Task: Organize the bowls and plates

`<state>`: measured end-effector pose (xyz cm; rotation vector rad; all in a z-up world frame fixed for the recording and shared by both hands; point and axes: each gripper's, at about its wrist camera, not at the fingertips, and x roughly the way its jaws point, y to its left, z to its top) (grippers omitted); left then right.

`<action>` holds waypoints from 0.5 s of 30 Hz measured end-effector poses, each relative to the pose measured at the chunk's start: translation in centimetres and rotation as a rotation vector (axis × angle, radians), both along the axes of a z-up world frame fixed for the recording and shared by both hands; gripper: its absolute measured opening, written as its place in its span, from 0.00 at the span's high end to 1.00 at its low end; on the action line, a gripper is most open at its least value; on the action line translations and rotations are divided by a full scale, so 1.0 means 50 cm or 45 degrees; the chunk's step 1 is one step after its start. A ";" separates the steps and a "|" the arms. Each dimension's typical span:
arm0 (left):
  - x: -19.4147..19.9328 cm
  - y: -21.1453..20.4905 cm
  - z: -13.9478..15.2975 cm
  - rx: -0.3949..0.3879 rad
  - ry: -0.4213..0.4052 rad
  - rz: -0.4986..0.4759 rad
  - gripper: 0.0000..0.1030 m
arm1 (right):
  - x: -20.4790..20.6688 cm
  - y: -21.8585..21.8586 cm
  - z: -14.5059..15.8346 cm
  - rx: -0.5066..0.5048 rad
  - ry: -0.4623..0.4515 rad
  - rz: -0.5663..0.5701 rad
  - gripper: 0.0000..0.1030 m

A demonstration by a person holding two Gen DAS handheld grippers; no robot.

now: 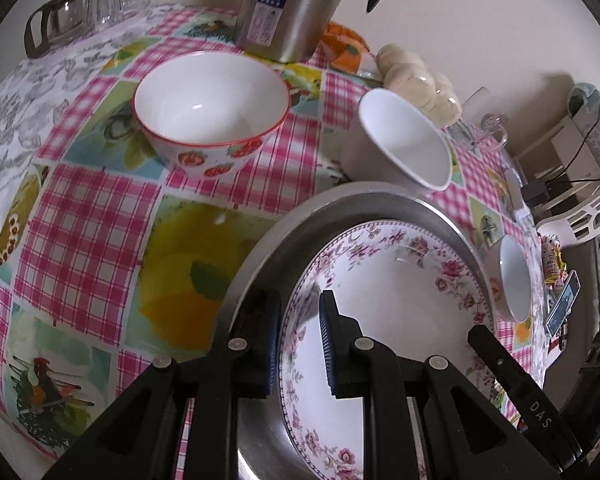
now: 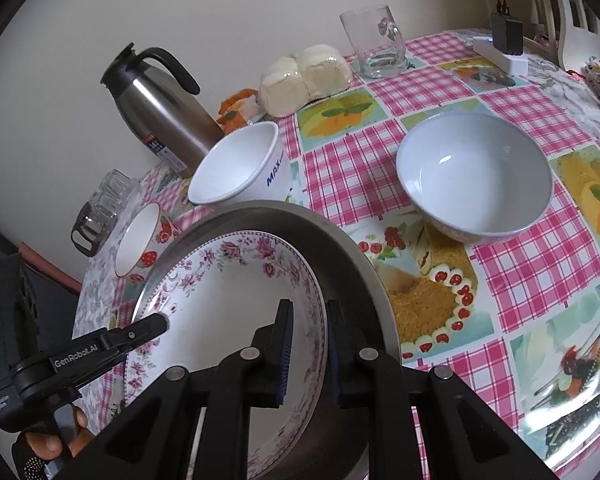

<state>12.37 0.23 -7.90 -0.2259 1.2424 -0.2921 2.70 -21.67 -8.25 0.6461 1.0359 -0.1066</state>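
Both claws, left claw (image 1: 298, 334) and right claw (image 2: 308, 350), pinch opposite rims of the floral plate (image 1: 400, 300), nested in the steel pan (image 1: 340, 208) at table's 6 o'clock. Risk: uneven lift tips plate against pan.

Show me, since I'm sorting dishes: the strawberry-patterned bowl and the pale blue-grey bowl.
strawberry-patterned bowl (image 1: 210, 104), left wrist view, white inner wall.
pale blue-grey bowl (image 2: 474, 172), right wrist view, inner bottom.

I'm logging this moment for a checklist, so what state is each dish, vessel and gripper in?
Floral plate: nested in the metal plate, gripped at both sides.
Left gripper: shut on its rim.
Right gripper: shut on its rim.
Strawberry bowl: upright, empty.
White cup: tilted, empty.
Grey bowl: upright, empty.
Glass mug: upright, empty.
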 end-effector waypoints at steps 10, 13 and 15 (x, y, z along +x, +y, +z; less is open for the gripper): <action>-0.004 -0.020 0.001 0.054 0.029 -0.025 0.81 | 0.006 0.002 -0.012 -0.022 0.044 0.013 0.82; -0.005 -0.022 -0.001 0.058 0.047 -0.015 0.81 | 0.008 0.004 -0.010 -0.034 0.048 0.020 0.82; -0.004 -0.021 -0.002 0.061 0.049 -0.015 0.80 | 0.009 0.004 -0.010 -0.036 0.049 0.022 0.82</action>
